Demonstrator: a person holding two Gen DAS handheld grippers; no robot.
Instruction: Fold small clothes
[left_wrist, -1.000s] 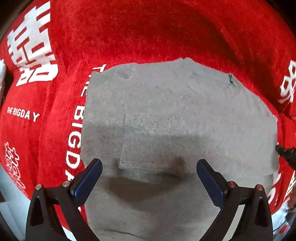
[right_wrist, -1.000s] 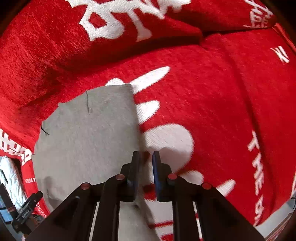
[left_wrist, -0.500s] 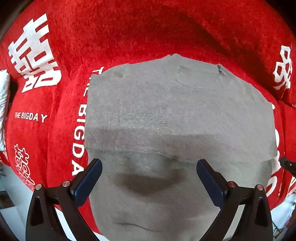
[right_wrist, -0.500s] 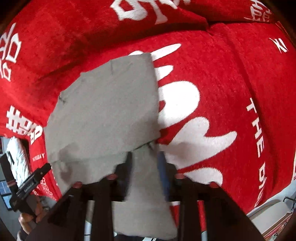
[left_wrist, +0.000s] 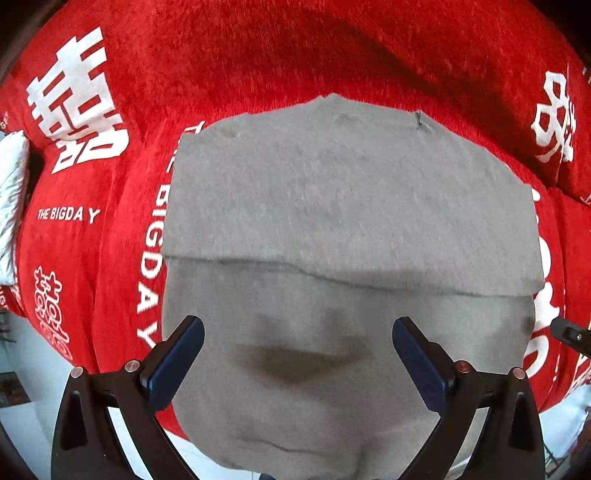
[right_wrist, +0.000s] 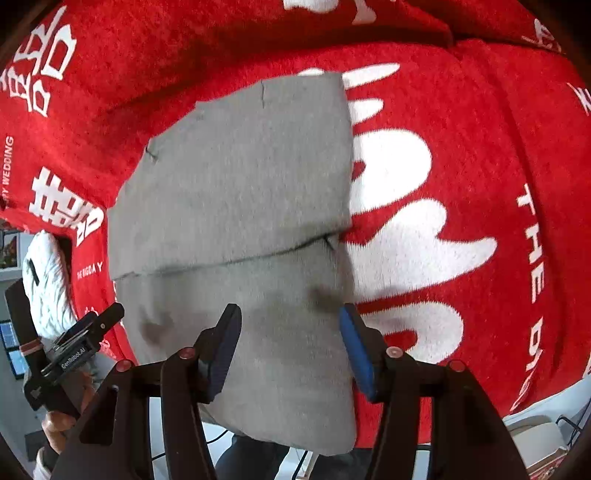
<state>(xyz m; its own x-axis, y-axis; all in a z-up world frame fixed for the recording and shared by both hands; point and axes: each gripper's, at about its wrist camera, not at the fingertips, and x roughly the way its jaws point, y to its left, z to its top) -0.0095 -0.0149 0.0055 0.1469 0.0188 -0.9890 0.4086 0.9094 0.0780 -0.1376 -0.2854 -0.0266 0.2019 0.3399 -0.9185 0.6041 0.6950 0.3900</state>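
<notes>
A grey garment (left_wrist: 332, 206) lies on a red blanket (left_wrist: 258, 55) with white lettering. Its far part is folded over the near part, and the fold's edge runs across the middle. It also shows in the right wrist view (right_wrist: 236, 177). My left gripper (left_wrist: 297, 339) is open and empty above the near part of the garment. My right gripper (right_wrist: 290, 325) is open and empty above the garment's near right side. The left gripper (right_wrist: 88, 332) also shows at the left of the right wrist view.
The red blanket (right_wrist: 480, 147) covers the whole surface and hangs over its near edge. A white textured item (right_wrist: 48, 280) lies at the far left. A pale floor and a cable show below the near edge.
My right gripper was shut on the garment's edge, carried it over into a fold, then opened and let go. The left gripper stayed open and drew back a little.
</notes>
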